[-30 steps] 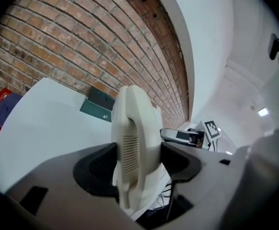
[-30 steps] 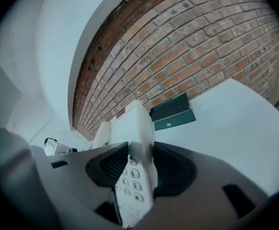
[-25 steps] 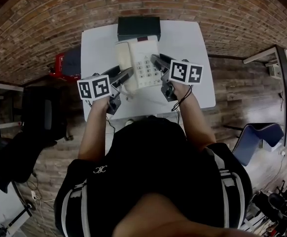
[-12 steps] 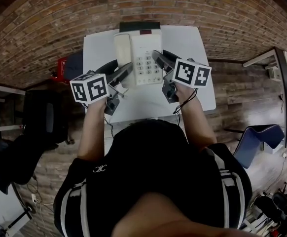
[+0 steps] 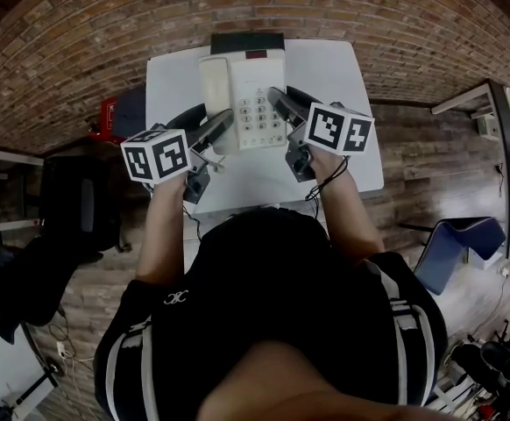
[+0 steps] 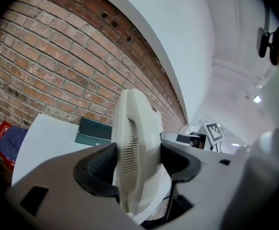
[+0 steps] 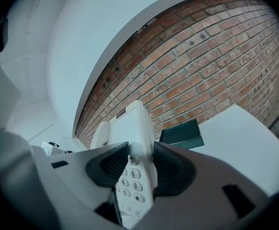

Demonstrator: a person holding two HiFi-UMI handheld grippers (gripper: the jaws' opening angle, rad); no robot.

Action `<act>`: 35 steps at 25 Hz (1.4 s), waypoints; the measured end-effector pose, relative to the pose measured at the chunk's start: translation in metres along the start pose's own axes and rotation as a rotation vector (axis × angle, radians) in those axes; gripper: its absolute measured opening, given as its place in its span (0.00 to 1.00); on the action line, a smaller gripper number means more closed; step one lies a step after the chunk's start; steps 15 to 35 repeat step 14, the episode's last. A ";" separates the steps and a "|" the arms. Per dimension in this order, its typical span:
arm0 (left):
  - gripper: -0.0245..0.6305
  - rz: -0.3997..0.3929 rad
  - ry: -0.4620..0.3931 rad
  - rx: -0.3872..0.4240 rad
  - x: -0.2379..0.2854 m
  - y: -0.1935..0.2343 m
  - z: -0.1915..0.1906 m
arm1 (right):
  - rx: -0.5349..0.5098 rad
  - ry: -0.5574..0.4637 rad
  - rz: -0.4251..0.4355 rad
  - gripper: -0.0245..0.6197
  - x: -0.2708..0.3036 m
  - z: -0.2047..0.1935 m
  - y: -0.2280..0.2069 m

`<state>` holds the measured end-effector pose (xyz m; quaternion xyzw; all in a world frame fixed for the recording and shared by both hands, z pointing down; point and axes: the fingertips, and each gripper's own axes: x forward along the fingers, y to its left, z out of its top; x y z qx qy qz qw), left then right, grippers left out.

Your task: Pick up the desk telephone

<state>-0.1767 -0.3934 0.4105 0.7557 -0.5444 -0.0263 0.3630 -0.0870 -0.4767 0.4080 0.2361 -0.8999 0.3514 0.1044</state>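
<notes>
The cream desk telephone [image 5: 246, 102] hangs lifted above the white table [image 5: 343, 77], held from both sides. My left gripper [image 5: 223, 126] is shut on its left side, where the handset [image 6: 133, 143] rests between the black pads. My right gripper [image 5: 276, 103] is shut on the right edge of the telephone [image 7: 138, 176], beside the keypad [image 7: 129, 185]. In the left gripper view the telephone [image 6: 139, 152] stands edge-on between the jaws, and the right gripper's marker cube [image 6: 213, 132] shows beyond it.
A dark green box [image 5: 247, 42] lies at the table's far edge by the brick wall [image 5: 106, 24], also seen as a dark box [image 7: 181, 134] behind the telephone. A red object [image 5: 106, 114] sits left of the table. A blue chair [image 5: 456, 248] stands at the right.
Both grippers have risen with the telephone, lifting it off the table and toward the far edge in the head view. Grips are unchanged.
</notes>
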 end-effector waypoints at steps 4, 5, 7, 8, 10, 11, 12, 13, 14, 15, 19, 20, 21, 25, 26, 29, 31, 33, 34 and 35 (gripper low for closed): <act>0.48 0.003 0.009 -0.001 0.001 0.000 -0.002 | 0.000 0.003 -0.004 0.26 -0.001 -0.001 -0.002; 0.48 0.003 0.012 -0.002 0.002 0.000 -0.003 | 0.002 0.004 -0.005 0.26 -0.001 -0.002 -0.002; 0.48 0.001 0.015 -0.005 0.002 -0.001 -0.006 | 0.004 0.004 -0.007 0.26 -0.002 -0.004 -0.002; 0.48 -0.002 0.016 -0.006 0.002 -0.001 -0.007 | 0.005 0.004 -0.008 0.26 -0.002 -0.005 -0.003; 0.48 -0.002 0.019 -0.006 0.002 0.000 -0.008 | 0.008 0.006 -0.008 0.26 -0.002 -0.007 -0.003; 0.48 -0.001 0.020 -0.006 0.002 0.000 -0.008 | 0.010 0.006 -0.008 0.26 -0.002 -0.007 -0.003; 0.48 0.002 0.021 -0.004 0.002 0.001 -0.008 | 0.012 0.007 -0.008 0.26 -0.002 -0.008 -0.004; 0.48 0.004 0.022 -0.003 0.001 0.001 -0.008 | 0.015 0.008 -0.008 0.26 -0.002 -0.008 -0.004; 0.48 0.006 0.024 -0.001 0.001 0.001 -0.008 | 0.017 0.008 -0.007 0.26 -0.002 -0.008 -0.004; 0.48 0.006 0.024 -0.001 0.001 0.001 -0.008 | 0.017 0.008 -0.007 0.26 -0.002 -0.008 -0.004; 0.48 0.006 0.024 -0.001 0.001 0.001 -0.008 | 0.017 0.008 -0.007 0.26 -0.002 -0.008 -0.004; 0.48 0.006 0.024 -0.001 0.001 0.001 -0.008 | 0.017 0.008 -0.007 0.26 -0.002 -0.008 -0.004; 0.48 0.006 0.024 -0.001 0.001 0.001 -0.008 | 0.017 0.008 -0.007 0.26 -0.002 -0.008 -0.004; 0.48 0.006 0.024 -0.001 0.001 0.001 -0.008 | 0.017 0.008 -0.007 0.26 -0.002 -0.008 -0.004; 0.48 0.006 0.024 -0.001 0.001 0.001 -0.008 | 0.017 0.008 -0.007 0.26 -0.002 -0.008 -0.004; 0.48 0.006 0.024 -0.001 0.001 0.001 -0.008 | 0.017 0.008 -0.007 0.26 -0.002 -0.008 -0.004; 0.48 0.006 0.024 -0.001 0.001 0.001 -0.008 | 0.017 0.008 -0.007 0.26 -0.002 -0.008 -0.004; 0.48 0.006 0.024 -0.001 0.001 0.001 -0.008 | 0.017 0.008 -0.007 0.26 -0.002 -0.008 -0.004; 0.48 0.006 0.024 -0.001 0.001 0.001 -0.008 | 0.017 0.008 -0.007 0.26 -0.002 -0.008 -0.004; 0.48 0.006 0.024 -0.001 0.001 0.001 -0.008 | 0.017 0.008 -0.007 0.26 -0.002 -0.008 -0.004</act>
